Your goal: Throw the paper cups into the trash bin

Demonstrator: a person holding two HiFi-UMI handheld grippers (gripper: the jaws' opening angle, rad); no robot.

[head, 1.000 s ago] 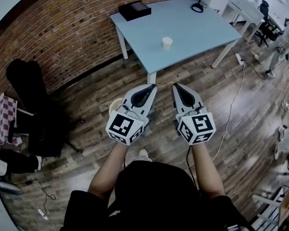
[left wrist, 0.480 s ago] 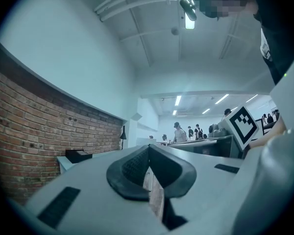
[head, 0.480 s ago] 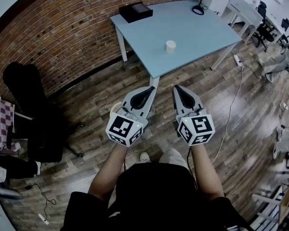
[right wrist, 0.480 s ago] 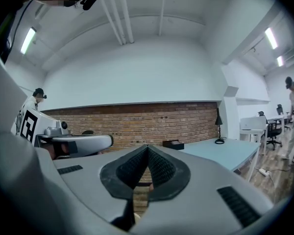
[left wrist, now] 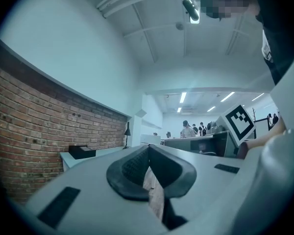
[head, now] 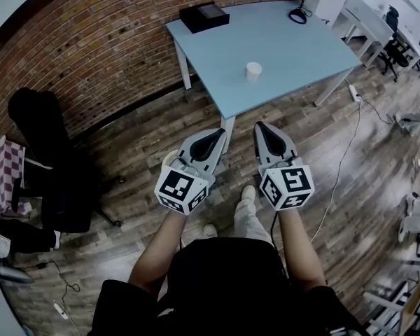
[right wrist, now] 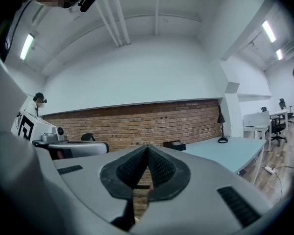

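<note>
**Head view.** One paper cup [head: 253,70] stands upright near the middle of the blue bench [head: 294,47]. It lies at 12 o'clock from both grippers and well apart from them. A black box [head: 204,17] sits at 11 o'clock of the cup, and a lamp [head: 299,12] at 1 o'clock. The left gripper [head: 213,140] and right gripper [head: 266,135] are held side by side over the wooden floor [head: 126,159], pointing toward the bench. No trash bin is identified.

**Left gripper view.** The jaws are clenched tip to tip with nothing between them. The box is at 9 o'clock with its top closed, so its contents are hidden. The cup is not visible.

**Right gripper view.** The jaws are likewise pressed together and empty. The bench is at 3 o'clock, and the cup is not visible.

**Assessment.** The cup is judged light, thin-walled, and easily crushed or tipped. It is best taken across the side wall at mid-height with a gentle squeeze. Whether it holds anything cannot be told.
</note>
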